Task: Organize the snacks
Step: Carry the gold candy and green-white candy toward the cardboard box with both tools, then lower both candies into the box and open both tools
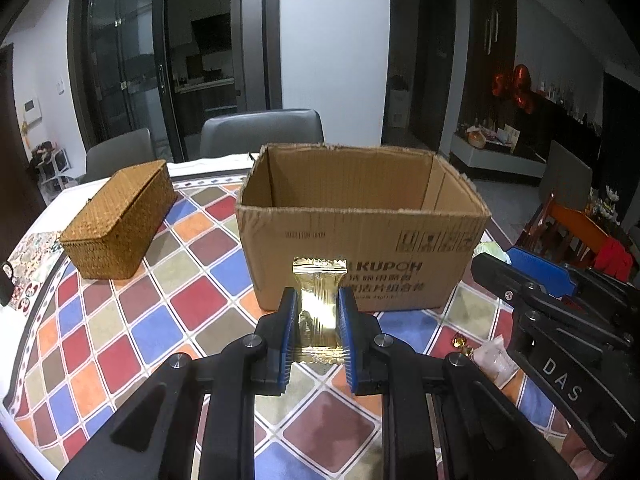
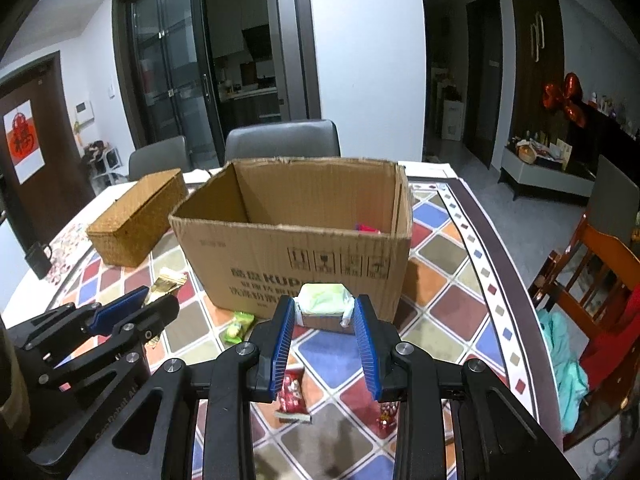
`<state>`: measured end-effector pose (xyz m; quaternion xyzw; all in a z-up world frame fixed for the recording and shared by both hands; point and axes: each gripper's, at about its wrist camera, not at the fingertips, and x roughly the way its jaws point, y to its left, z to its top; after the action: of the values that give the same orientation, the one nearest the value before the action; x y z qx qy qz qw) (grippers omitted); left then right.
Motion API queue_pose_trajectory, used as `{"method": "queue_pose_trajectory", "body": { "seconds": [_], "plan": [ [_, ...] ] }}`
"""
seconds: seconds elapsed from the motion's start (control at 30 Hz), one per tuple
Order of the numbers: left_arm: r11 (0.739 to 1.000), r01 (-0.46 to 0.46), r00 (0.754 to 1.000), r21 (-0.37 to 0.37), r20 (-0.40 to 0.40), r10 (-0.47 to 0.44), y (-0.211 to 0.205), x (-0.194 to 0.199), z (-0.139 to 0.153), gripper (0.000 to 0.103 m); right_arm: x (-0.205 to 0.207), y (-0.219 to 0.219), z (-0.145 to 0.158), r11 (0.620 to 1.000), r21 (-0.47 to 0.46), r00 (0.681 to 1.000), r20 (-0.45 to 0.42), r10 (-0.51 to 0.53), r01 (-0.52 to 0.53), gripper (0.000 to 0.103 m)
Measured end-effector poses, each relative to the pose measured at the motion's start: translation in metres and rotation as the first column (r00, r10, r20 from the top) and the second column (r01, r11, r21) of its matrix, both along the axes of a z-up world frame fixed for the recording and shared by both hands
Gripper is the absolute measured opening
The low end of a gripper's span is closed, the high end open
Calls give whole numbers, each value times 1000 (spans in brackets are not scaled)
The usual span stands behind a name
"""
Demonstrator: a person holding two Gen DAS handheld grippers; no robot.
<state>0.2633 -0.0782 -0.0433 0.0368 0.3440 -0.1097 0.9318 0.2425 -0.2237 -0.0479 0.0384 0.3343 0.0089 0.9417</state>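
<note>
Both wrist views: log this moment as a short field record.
left gripper: jaws shut on gold snack packet
right gripper: jaws shut on pale green snack pack
cardboard box: open top, upright on checkered tablecloth
in box: one red item visible
wicker basket: lidded, left of box
loose on table: green packet, red packet

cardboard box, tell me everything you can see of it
The cardboard box is plain brown corrugated board, open at the top, with ragged upper edges. It stands upright on the checkered tablecloth, right of a woven basket. Its front wall carries dark printed lettering and handling symbols. Something red lies inside, at the right. Neither gripper touches it.
</note>
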Motion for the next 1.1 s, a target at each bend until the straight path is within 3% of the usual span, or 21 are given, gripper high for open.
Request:
{"method": "queue_pose_trajectory", "body": {
  "seconds": [1.1],
  "plan": [
    [1000, 29, 997, -11, 70, -28, -12, 53, 53, 21, 40, -14, 49, 1000, 9, 996, 90, -25, 24, 32]
  ]
}}
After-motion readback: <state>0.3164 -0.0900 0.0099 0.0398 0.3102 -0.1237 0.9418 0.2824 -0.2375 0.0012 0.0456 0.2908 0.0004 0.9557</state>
